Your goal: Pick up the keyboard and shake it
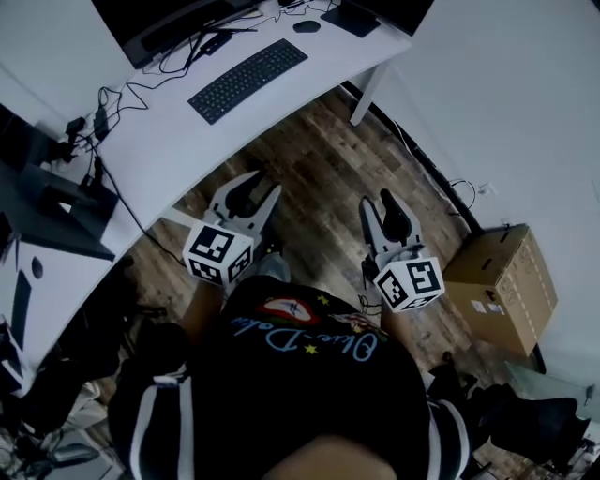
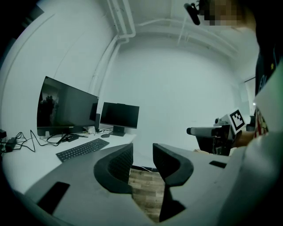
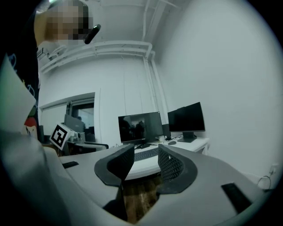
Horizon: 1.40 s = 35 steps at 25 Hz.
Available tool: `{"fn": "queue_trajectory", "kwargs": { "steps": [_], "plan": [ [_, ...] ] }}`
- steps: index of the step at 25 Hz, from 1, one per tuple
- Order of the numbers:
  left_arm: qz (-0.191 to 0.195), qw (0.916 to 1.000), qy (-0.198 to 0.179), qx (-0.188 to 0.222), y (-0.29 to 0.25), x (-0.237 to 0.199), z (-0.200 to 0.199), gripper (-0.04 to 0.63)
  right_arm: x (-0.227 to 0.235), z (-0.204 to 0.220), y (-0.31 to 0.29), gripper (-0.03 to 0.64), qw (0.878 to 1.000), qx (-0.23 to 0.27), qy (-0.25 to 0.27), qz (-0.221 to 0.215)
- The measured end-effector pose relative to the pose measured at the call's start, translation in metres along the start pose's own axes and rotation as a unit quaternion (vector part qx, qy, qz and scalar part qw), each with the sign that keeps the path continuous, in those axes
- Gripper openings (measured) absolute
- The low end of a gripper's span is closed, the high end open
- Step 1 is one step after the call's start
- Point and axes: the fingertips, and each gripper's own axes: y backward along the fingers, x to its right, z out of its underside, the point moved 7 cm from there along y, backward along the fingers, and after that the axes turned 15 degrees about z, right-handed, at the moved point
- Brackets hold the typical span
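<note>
Though the slim black keyboard (image 1: 248,80) lying flat on the white worktop (image 1: 159,141) looks light and rigid, its smooth plastic would likely slip, so a pinch at each short end, on the frame rather than the keys, seems best. Short of the worktop's edge, over the wood floor (image 1: 319,169), the left gripper (image 1: 267,183) and right gripper (image 1: 376,199) show ribbed dark fingers (image 2: 117,165) partly apart, empty.

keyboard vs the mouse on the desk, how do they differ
The keyboard is a long, flat slab with rows of keys; the mouse is a small oval. The keyboard lies nearer the front edge of the desk; the mouse sits farther back. Both are dark and untouched.
</note>
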Motion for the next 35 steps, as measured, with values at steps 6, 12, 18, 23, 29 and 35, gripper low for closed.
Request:
{"fn": "queue_trajectory", "kwargs": {
  "steps": [6,12,18,23,29,35],
  "plan": [
    [-0.013,0.9999,0.007,0.003,-0.009,-0.074,-0.015,0.12,-0.015,-0.013,-0.076,0.14,1.0,0.001,-0.002,-0.018],
    [-0.019,0.9998,0.006,-0.003,-0.011,-0.141,-0.015,0.121,-0.032,-0.011,-0.141,0.142,1.0,0.006,-0.009,-0.023],
    [-0.03,0.9994,0.017,-0.005,-0.004,-0.191,-0.014,0.121,-0.047,-0.006,-0.186,0.146,0.999,-0.011,-0.029,-0.03],
    [-0.055,0.9978,0.036,-0.006,-0.002,-0.212,-0.004,0.123,-0.046,-0.001,-0.214,0.15,0.998,-0.035,-0.025,-0.044],
    [-0.111,0.9919,0.063,-0.006,-0.005,-0.237,0.009,0.126,-0.04,0.001,-0.271,0.15,0.995,-0.047,-0.029,-0.088],
    [-0.181,0.9771,0.11,0.018,-0.008,-0.271,0.012,0.133,-0.031,-0.004,-0.355,0.153,0.987,-0.058,-0.019,-0.148]
  ]
}}
